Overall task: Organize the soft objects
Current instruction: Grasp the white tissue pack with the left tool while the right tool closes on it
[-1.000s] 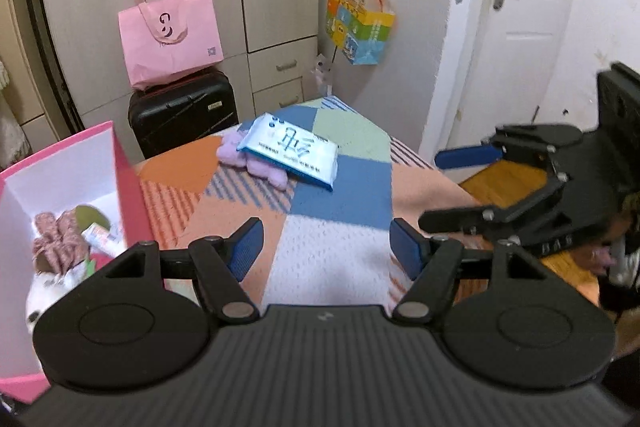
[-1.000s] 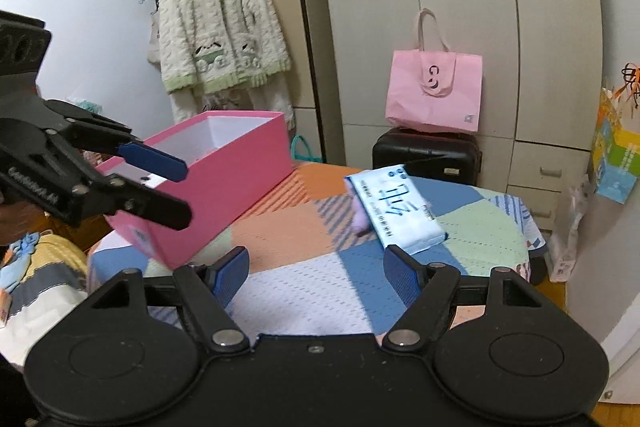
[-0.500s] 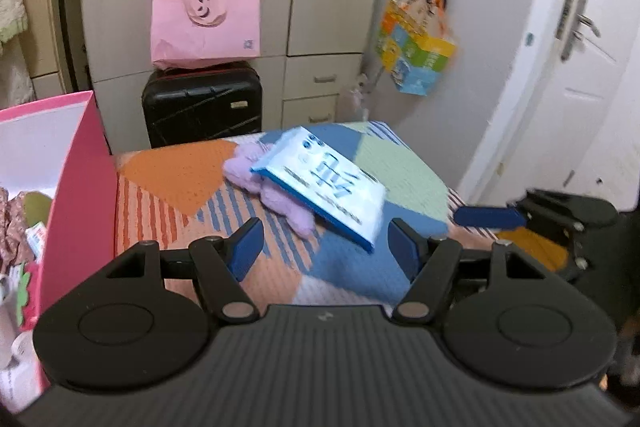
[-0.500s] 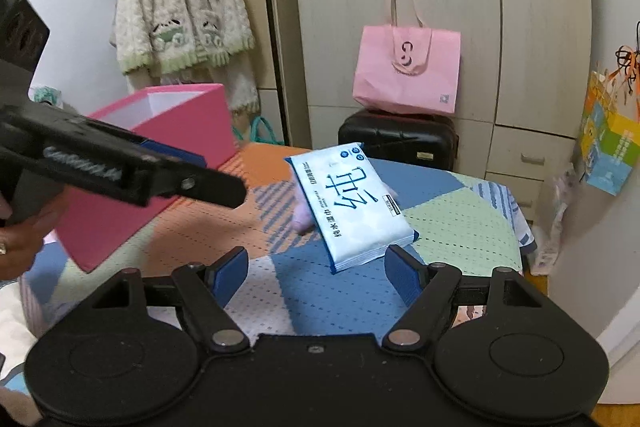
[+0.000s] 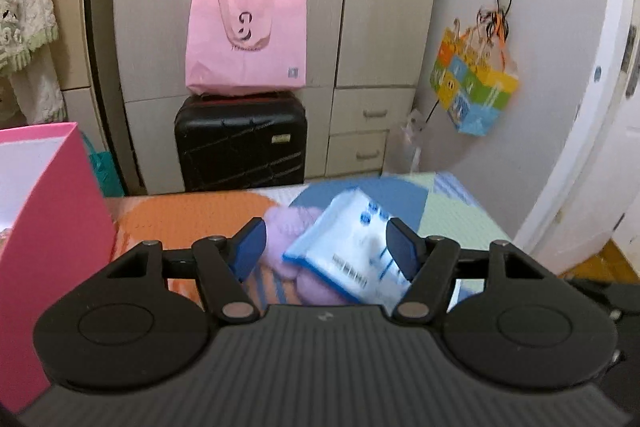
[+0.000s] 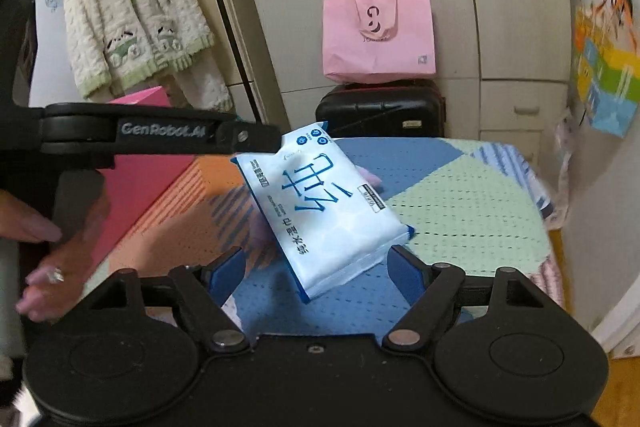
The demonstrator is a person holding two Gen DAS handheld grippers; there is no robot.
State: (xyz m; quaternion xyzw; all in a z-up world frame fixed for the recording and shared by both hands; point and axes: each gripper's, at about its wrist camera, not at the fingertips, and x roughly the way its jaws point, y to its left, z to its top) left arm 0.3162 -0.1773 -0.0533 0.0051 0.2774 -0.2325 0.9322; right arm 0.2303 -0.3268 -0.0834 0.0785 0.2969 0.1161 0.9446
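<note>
Right wrist view: both your hand-held grippers, right point(image 6: 316, 267) and left point(image 5: 326, 247), sit apart around the wipes pack point(image 6: 320, 211). It's squishy, slick plastic. Pinch its short edge nearest the pink box point(image 6: 136, 163).

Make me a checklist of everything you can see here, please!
Surface: patchwork cover in orange, blue and green.
Job's things: blue-and-white wipes pack lying on a purple plush toy; pink box at the left.
Clutter: nothing seen.
Grippers: left tool open, around the pack's far end; right tool open, at its near end.
Cables: nothing seen.
Surroundings: pink tote on black suitcase, wardrobe, hanging cardigan, colourful bag.
</note>
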